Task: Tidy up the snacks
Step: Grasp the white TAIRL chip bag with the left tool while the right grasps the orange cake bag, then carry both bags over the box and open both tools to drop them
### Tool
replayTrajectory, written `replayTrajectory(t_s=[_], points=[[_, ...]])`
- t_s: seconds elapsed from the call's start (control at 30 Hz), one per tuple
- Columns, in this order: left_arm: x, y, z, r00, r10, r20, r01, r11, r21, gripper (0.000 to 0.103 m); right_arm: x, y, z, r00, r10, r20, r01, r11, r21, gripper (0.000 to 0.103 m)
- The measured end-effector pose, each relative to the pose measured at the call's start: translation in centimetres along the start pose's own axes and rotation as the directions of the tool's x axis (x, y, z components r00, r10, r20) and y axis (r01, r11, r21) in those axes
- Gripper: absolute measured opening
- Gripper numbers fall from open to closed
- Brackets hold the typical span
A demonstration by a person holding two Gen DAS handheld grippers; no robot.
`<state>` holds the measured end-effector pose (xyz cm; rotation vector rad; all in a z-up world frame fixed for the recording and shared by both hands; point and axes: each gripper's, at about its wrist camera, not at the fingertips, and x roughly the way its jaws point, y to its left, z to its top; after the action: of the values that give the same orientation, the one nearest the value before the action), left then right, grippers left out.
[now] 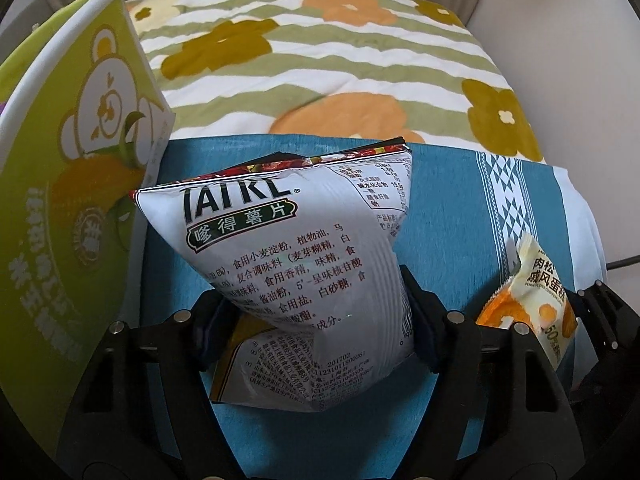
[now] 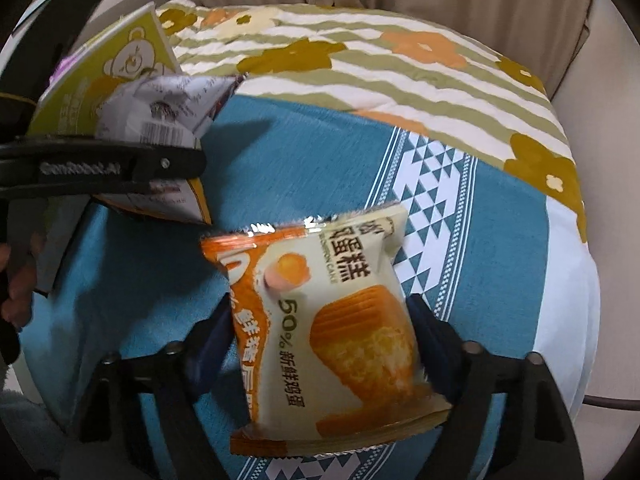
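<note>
A: What have your tongs got?
B: My left tongs [image 1: 316, 320] are clamped on the chip bag [image 1: 288, 248], pads pressing both its sides. My right tongs [image 2: 320, 344] pinch the cake pack [image 2: 332, 320] the same way.
A: Where are they?
B: Both over the blue cloth [image 1: 440, 216]. The chip bag sits just beside the green box [image 1: 76, 168]; the cake pack is farther from it.

Glossy crinkled foil chip bag [image 1: 296, 240], shiny plastic cake wrapper [image 2: 340, 320], matt woven teal cloth [image 2: 300, 160].
</note>
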<state>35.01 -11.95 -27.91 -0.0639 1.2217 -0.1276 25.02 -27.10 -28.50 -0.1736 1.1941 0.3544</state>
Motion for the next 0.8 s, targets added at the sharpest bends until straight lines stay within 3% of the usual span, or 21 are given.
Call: replayTrajectory(t_s=[0.1, 0.13, 0.43, 0.63, 0.8], points=[[-0.3, 0.1, -0.5, 1.0, 0.002, 0.003, -0.002, 1.0, 0.003, 0.07, 0.0, 0.2, -0.1, 1.0, -0.008, 0.016, 0.008, 1.0, -0.005, 0.073], [-0.4, 0.1, -0.6, 1.0, 0.002, 0.003, -0.002, 1.0, 0.004, 0.07, -0.1, 0.2, -0.2, 1.0, -0.016, 0.022, 0.016, 1.0, -0.002, 0.065], [-4.3, -0.8, -2.8, 0.998, -0.022, 0.058, 0.02, 0.999, 0.028, 0.07, -3.1, 0.4, -1.2, 0.996, -0.042, 0.083, 0.036, 0.997, 0.073, 0.063], [-11.4, -1.6, -5.0, 0.986, -0.076, 0.151, 0.067, 0.996, 0.063, 0.069, -7.8, 0.7, -2.1, 0.993, -0.002, 0.119, -0.02, 0.983, 0.184, 0.063], [-18.0, -0.1, -5.9, 0.969, -0.074, 0.235, 0.061, 0.996, 0.062, 0.069, -12.9, 2.6, -1.1, 0.984, -0.014, 0.18, -0.016, 0.986, 0.164, 0.063]])
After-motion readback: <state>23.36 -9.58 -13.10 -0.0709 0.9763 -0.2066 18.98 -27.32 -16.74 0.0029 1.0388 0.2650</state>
